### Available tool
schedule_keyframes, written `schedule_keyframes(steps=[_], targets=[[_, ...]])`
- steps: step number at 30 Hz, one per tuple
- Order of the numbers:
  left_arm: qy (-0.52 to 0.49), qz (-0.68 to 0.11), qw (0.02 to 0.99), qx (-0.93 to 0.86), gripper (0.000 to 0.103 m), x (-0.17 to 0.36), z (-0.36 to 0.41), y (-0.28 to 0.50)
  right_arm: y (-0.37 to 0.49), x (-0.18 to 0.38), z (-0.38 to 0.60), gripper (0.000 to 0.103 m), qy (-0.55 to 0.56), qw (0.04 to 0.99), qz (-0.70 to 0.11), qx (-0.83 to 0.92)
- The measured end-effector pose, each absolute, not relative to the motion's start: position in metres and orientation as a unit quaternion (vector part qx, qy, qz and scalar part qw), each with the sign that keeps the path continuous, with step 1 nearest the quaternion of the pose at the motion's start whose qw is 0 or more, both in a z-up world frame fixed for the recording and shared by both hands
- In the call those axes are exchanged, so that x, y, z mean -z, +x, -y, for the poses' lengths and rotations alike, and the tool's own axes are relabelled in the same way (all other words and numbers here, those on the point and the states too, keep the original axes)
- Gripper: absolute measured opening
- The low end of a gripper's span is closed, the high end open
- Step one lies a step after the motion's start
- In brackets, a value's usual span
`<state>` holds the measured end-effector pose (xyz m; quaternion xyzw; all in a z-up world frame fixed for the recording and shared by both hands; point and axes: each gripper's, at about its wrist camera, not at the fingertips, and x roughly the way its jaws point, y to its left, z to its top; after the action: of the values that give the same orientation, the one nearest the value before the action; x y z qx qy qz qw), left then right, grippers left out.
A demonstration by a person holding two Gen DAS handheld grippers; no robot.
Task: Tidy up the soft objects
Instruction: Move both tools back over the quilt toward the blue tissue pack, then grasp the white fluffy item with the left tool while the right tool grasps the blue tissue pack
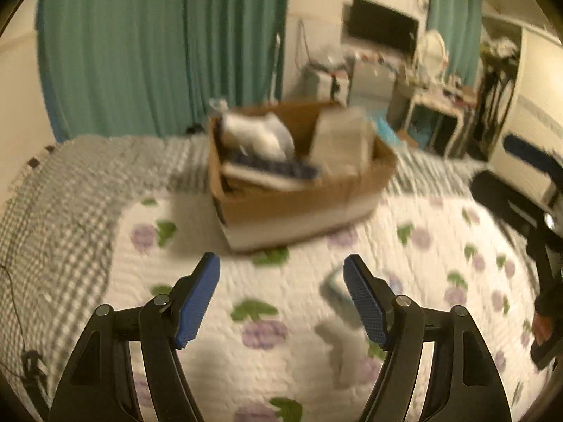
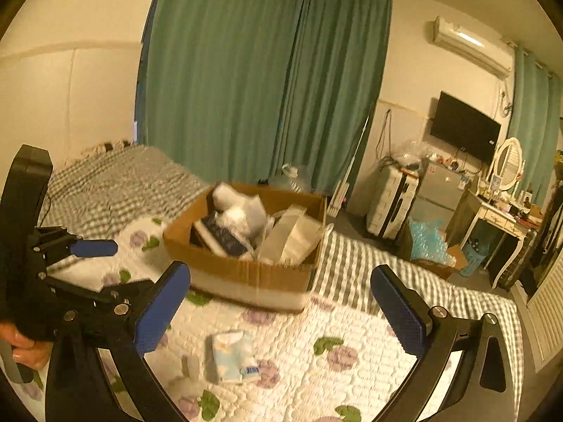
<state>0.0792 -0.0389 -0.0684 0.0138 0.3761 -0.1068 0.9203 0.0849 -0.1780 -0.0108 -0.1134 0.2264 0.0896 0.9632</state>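
A cardboard box stands on the bed and holds several soft packs and white bags. A light blue tissue pack lies on the flowered quilt in front of the box; in the left wrist view it shows partly behind the right finger. A small pale soft piece lies left of the pack. My left gripper is open and empty above the quilt. My right gripper is open and empty above the tissue pack. The left gripper also shows in the right wrist view.
The bed has a white quilt with purple flowers and a grey checked blanket. Green curtains hang behind. A suitcase, a small fridge, a dressing table and a wall television stand on the right.
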Motion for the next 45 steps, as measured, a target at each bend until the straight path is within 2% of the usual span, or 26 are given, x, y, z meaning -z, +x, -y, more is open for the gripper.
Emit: schedule_keyframes(steps=[20,21,22,23,24,25,45], targets=[[0.066,-0.504,0.843,0.175,0.073,0.183,0.094,0.072,0.118,0.115,0.203,0.103,-0.104,0.931,-0.330,-0.117],[0.065,-0.506,0.842,0.176,0.068,0.184,0.093,0.072,0.120,0.121,0.202,0.103,-0.106,0.928,-0.337,-0.120],[0.064,-0.504,0.842,0.181,0.053,0.183,0.092,0.071,0.122,0.124,0.202,0.103,-0.108,0.926,-0.340,-0.121],[0.067,-0.501,0.841,0.194,0.045,0.182,0.094,0.068,0.123,0.129,0.201,0.103,-0.111,0.924,-0.345,-0.123],[0.075,-0.496,0.840,0.209,0.029,0.180,0.097,0.064,0.125,0.134,0.200,0.103,-0.110,0.921,-0.351,-0.125],[0.085,-0.488,0.842,0.213,0.026,0.178,0.100,0.059,0.126,0.137,0.200,0.103,-0.106,0.919,-0.357,-0.128],[0.063,-0.466,0.873,0.130,0.022,0.160,0.025,0.071,0.157,0.178,0.149,0.103,-0.147,0.889,-0.409,-0.146]])
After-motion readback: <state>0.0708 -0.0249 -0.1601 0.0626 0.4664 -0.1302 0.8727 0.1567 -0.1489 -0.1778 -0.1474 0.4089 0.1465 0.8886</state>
